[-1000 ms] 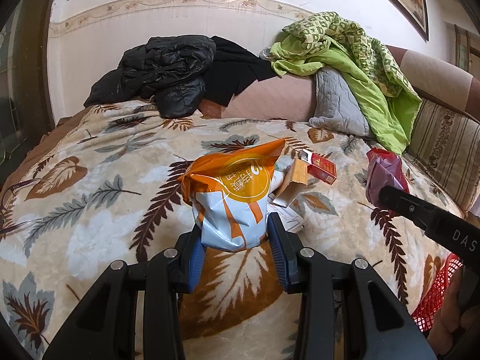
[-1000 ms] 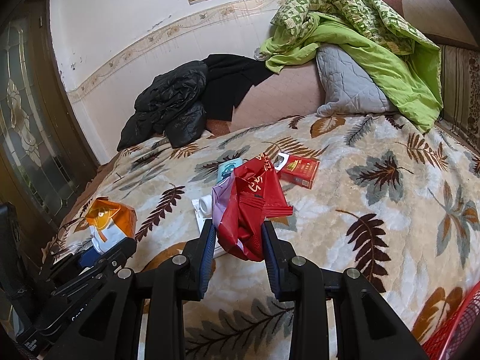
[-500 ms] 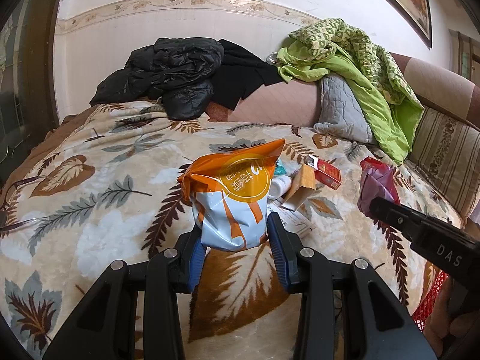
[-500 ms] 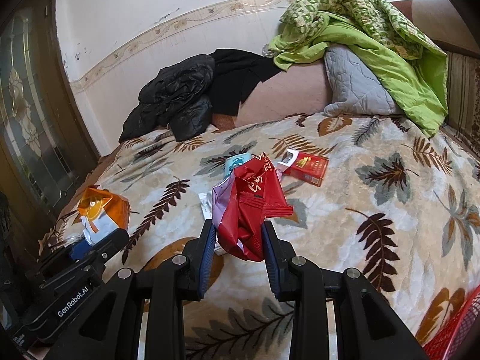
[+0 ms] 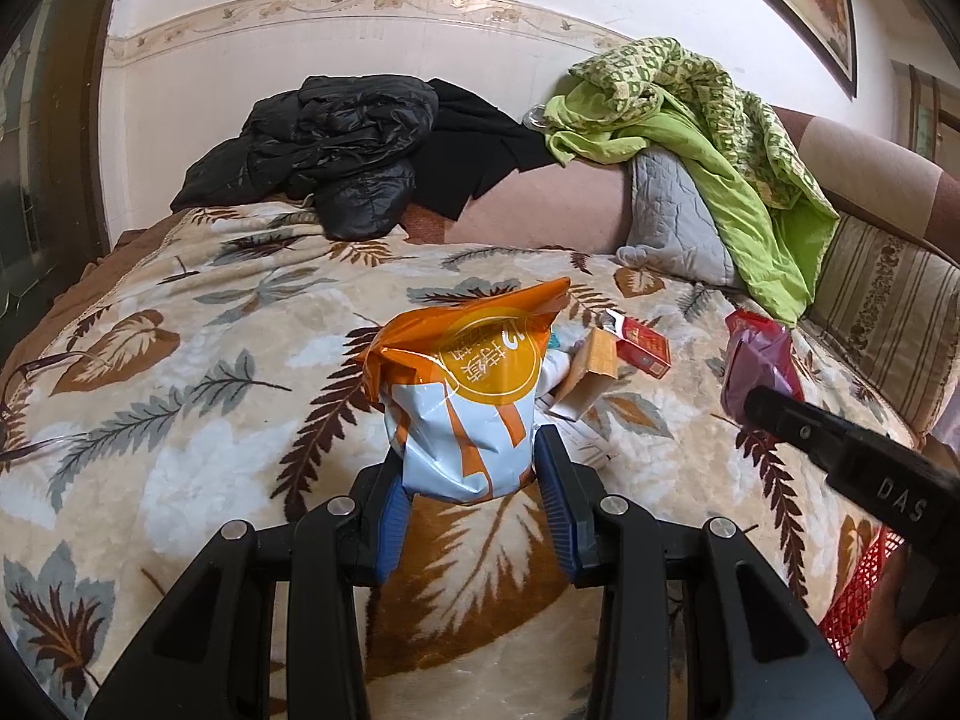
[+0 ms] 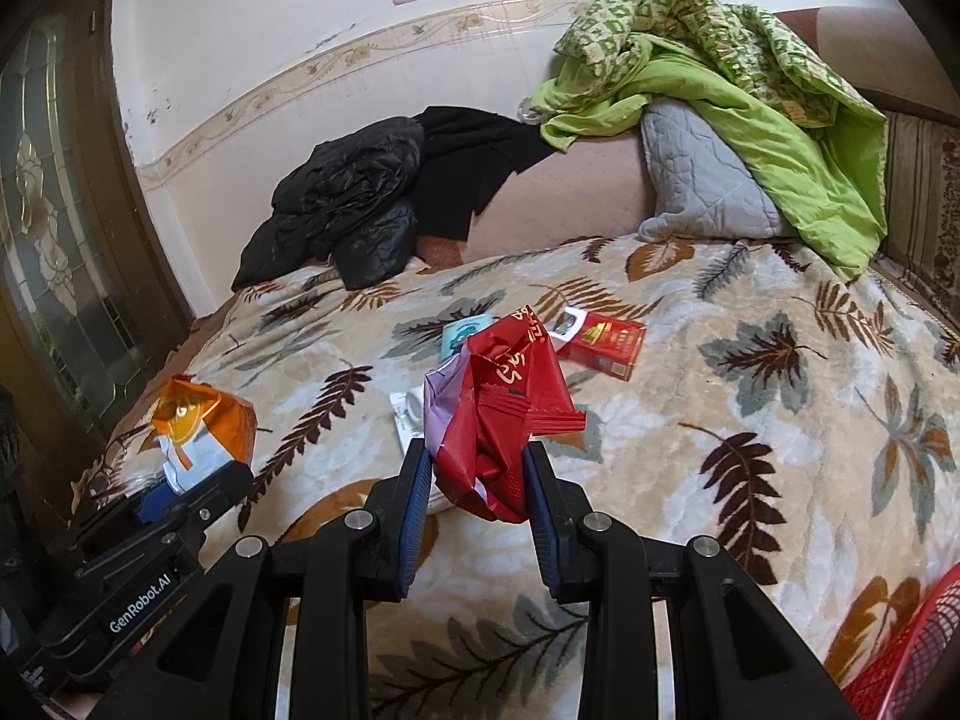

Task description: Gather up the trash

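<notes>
Trash in both tools: left gripper point(image 5: 471, 480) clamped on orange bag point(image 5: 465, 402), right gripper point(image 6: 477, 483) clamped on red wrapper point(image 6: 501, 420), cigarette box point(image 6: 603, 343) at 1 o'clock.

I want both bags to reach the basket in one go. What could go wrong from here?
The left gripper pinches only the bottom edge of the orange bag, so it may slip out. The red wrapper in the right gripper is crumpled and loose. Only the red basket corner shows, so a drop could miss.
</notes>
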